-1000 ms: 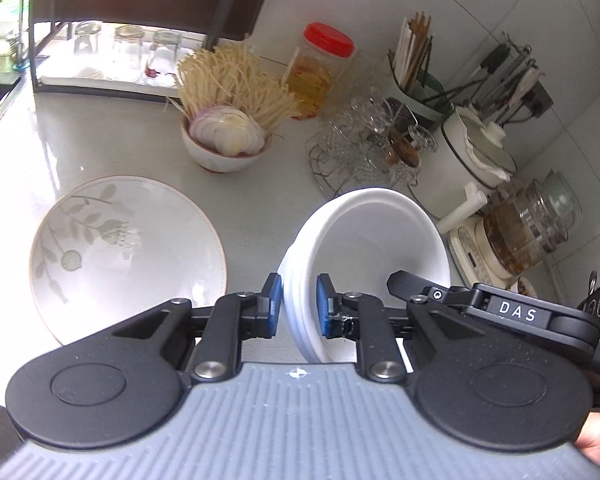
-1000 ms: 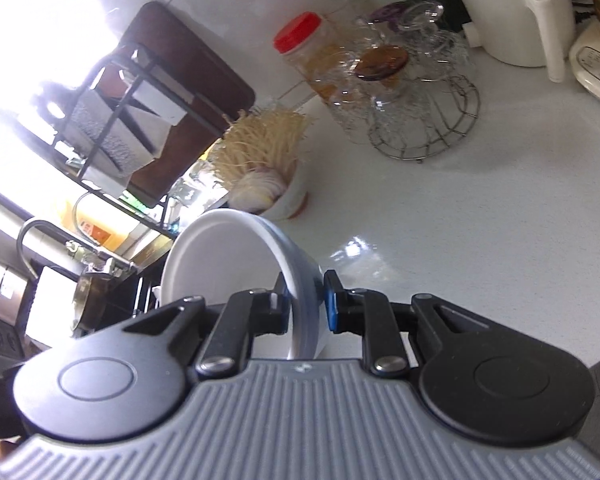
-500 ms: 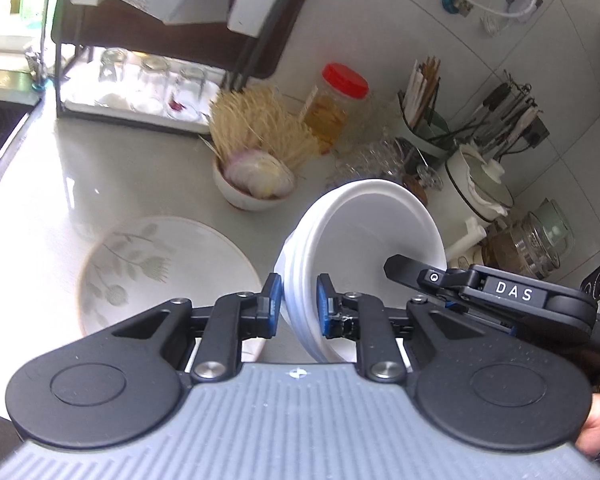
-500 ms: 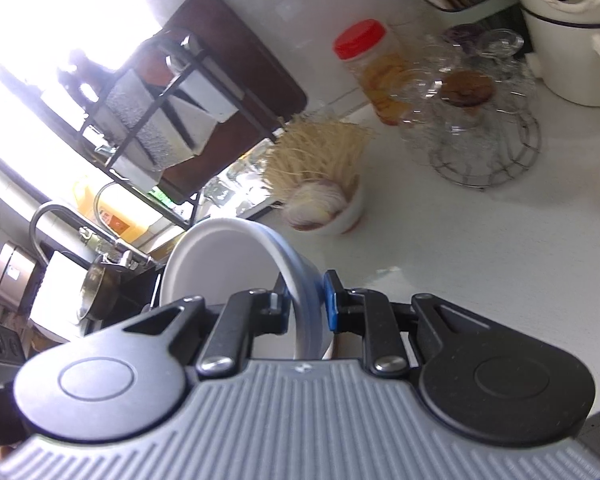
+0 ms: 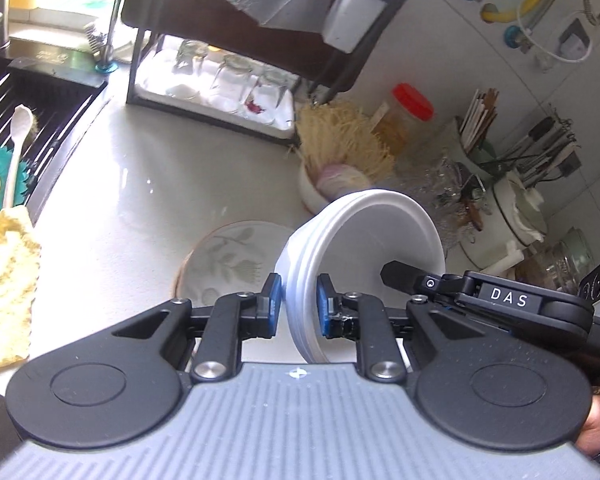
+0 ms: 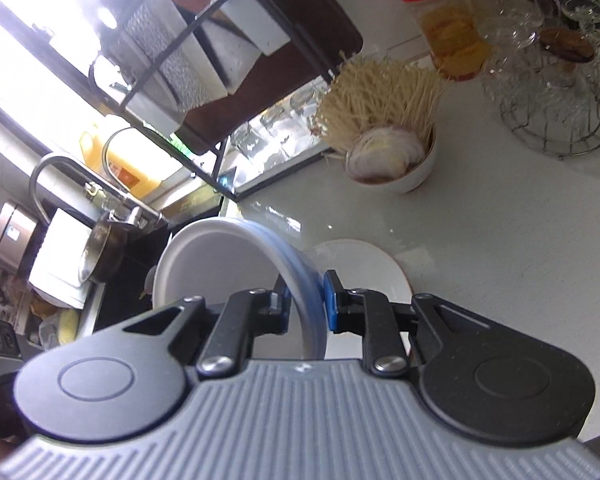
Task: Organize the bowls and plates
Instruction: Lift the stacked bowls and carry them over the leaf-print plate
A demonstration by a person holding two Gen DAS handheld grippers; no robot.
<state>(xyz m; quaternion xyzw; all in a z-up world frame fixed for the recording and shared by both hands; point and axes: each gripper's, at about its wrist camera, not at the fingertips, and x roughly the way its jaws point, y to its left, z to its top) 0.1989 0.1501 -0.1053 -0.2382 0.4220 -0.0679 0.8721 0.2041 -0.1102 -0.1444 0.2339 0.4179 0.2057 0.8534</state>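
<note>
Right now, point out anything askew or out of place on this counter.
The stack of white bowls is off the counter, tipped on its side, with the left gripper and right gripper each clamping its rim. The leaf-patterned plate lies flat below. No spill or damage is visible.
</note>
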